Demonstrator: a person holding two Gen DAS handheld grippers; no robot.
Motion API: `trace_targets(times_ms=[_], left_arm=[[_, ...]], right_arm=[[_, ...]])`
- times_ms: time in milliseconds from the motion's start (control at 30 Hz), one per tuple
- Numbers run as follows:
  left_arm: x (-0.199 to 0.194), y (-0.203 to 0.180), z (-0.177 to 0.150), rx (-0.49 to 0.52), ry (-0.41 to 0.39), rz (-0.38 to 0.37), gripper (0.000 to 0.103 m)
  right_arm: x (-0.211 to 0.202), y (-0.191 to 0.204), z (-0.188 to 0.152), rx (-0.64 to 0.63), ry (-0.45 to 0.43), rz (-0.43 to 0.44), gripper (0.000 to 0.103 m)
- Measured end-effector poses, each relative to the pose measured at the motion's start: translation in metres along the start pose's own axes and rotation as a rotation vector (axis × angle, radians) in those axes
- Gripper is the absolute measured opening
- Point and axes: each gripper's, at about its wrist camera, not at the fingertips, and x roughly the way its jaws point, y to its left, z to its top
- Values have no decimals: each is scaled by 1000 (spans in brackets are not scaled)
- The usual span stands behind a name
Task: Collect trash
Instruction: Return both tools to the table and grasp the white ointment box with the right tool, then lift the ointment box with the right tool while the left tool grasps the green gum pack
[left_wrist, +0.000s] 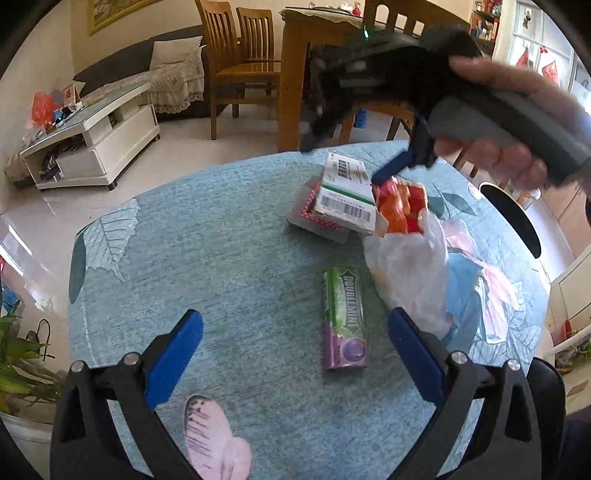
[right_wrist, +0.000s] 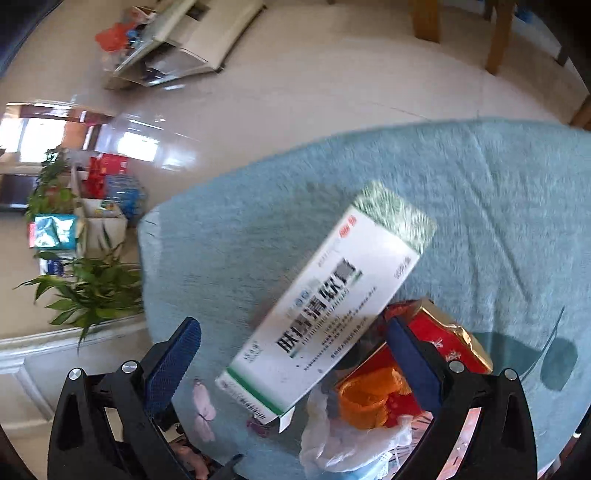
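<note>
- Trash on the teal table (left_wrist: 221, 236): one white box (left_wrist: 345, 197), one red carton (left_wrist: 400, 208), one gum pack (left_wrist: 343, 317), one plastic bag (left_wrist: 410, 273).
- Left gripper (left_wrist: 295, 354) spread wide, empty, near edge; cloth bare leftward.
- Right gripper (right_wrist: 293, 365) released, over the box.

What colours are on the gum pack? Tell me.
Green on its upper part, purple at the lower end, on the gum pack; the left wrist view shows it best.

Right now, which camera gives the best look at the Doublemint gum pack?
The left wrist view: the Doublemint gum pack lies flat on the teal tablecloth, whole and unblocked, its label readable. The right wrist view does not show it at all.
</note>
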Motion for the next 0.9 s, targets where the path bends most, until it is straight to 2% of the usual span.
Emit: trace_targets(times_ms=[100, 200, 267, 300, 333, 400, 500, 567, 700, 800, 900], left_arm=[[-2, 4, 1, -16, -8, -1, 100], [-5, 5, 1, -15, -17, -5, 100], [-8, 4, 0, -12, -27, -1, 100], [-8, 4, 0, -15, -29, -3, 100], [-7, 5, -1, -19, -28, -7, 100], [-6, 6, -3, -24, -22, -9, 100], [-4, 8, -4, -30, -19, -6, 100], [-5, 6, -3, -33, -23, -11, 100], [-7, -3, 3, -8, -24, -2, 100], [-5, -13, 8, 14, -19, 2, 100], [5, -25, 9, 37, 12, -16, 100]], right_arm=[[-1, 4, -1, 7, -18, -39, 100], [9, 16, -1, -19, -31, -167, 99], [14, 23, -5, -67, -29, -240, 78], [17, 23, -8, -83, -21, -244, 64], [19, 24, -11, -93, -20, -247, 59], [18, 22, -15, -118, -29, -255, 56], [12, 16, -20, -126, -42, -223, 55], [0, 11, -25, -141, -58, -174, 55], [-31, -6, -43, -175, -84, -15, 54], [-72, -33, -66, -206, -161, 264, 54], [-95, -84, -95, -189, -226, 385, 54]])
